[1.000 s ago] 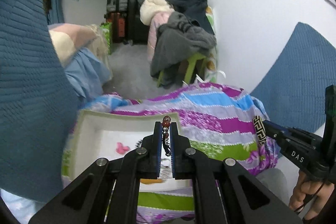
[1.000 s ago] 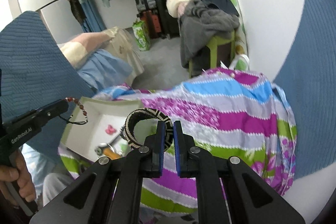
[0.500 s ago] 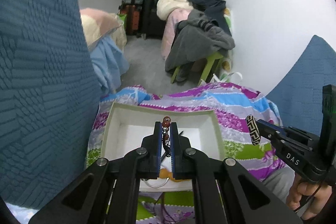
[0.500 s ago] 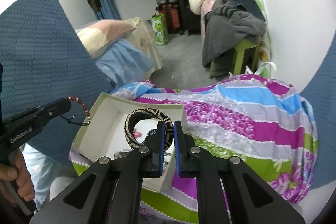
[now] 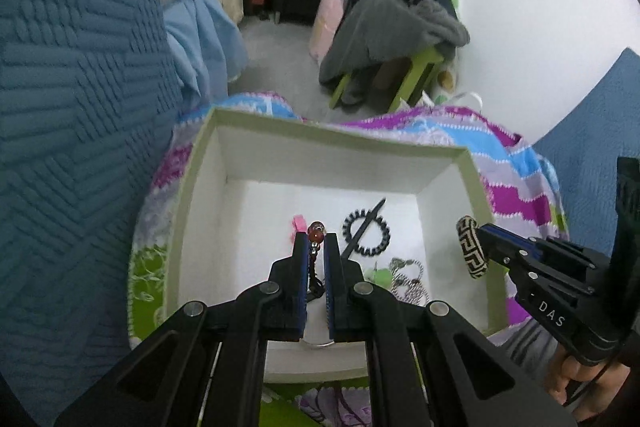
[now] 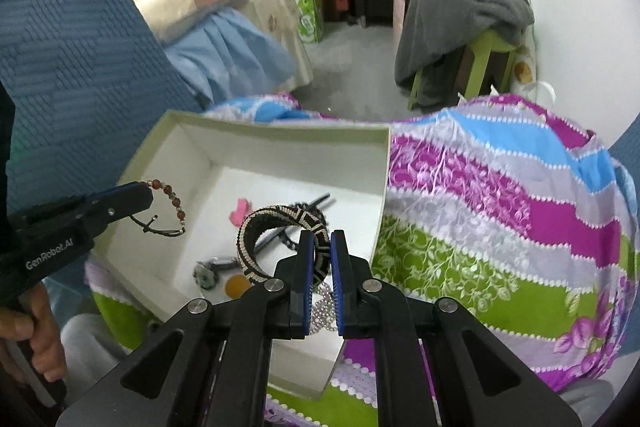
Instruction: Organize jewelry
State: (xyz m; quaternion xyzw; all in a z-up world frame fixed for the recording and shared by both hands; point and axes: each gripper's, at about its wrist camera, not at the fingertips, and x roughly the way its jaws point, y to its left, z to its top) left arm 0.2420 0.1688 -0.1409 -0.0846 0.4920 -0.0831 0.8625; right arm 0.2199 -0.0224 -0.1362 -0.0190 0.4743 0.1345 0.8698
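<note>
Beaded bracelet (image 5: 315, 231), red-brown beads on dark cord: clamped between the fingers of the left gripper (image 5: 315, 247), held above the white box (image 5: 474, 183), over its left half; cord loop hangs below the beads. Left gripper body lettered "GenRobot.AI".

Woven bangle (image 6: 280, 231), black-and-cream key pattern: clamped at its rim by the right gripper (image 6: 322, 247), held above the box's near right part. Right gripper body lettered "DAS".

Box contents:
- pink piece (image 6: 239, 209), toward the box's far left;
- black toothed ring (image 5: 366, 231) crossed by a black stick (image 5: 365, 229), centre;
- silver ball chain (image 5: 406, 283), near right;
- green stone piece (image 6: 205, 273);
- orange disc (image 6: 237, 285), near edge.

Box sits on a striped floral cloth (image 6: 500, 211), purple, green, blue and grey.
</note>
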